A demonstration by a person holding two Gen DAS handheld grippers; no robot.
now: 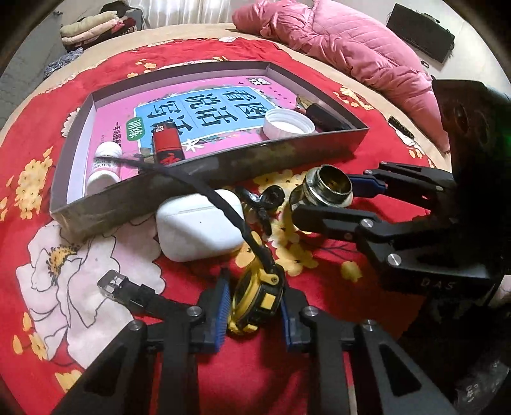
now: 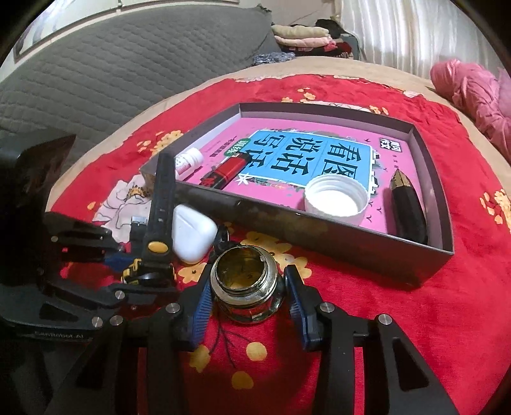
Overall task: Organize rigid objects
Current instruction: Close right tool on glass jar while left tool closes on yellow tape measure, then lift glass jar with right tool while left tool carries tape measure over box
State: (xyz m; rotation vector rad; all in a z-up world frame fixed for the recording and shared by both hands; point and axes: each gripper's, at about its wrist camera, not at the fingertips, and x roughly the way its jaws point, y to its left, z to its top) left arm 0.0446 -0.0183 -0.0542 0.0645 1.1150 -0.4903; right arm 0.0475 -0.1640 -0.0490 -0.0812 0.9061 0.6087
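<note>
A grey cardboard box (image 1: 220,167) (image 2: 319,233) lies on the red flowered bedspread. It holds a pink book, a white pill bottle (image 1: 103,167), a red lighter (image 1: 167,143), a white cap (image 1: 287,123) (image 2: 335,199) and a black pen (image 2: 408,207). My left gripper (image 1: 255,306) is shut on a yellow and black watch (image 1: 255,303) (image 2: 156,252); its strap sticks up over the box edge. My right gripper (image 2: 247,300) (image 1: 329,199) has its blue pads on both sides of a small open glass jar (image 2: 247,289) (image 1: 325,188). A white earbud case (image 1: 199,228) (image 2: 193,234) lies before the box.
Black keys (image 1: 262,204) lie between the earbud case and the jar. A pink quilt (image 1: 345,48) is heaped at the far right of the bed. Folded clothes (image 1: 95,27) are stacked beyond the bed. A grey quilted headboard (image 2: 111,73) stands to the left.
</note>
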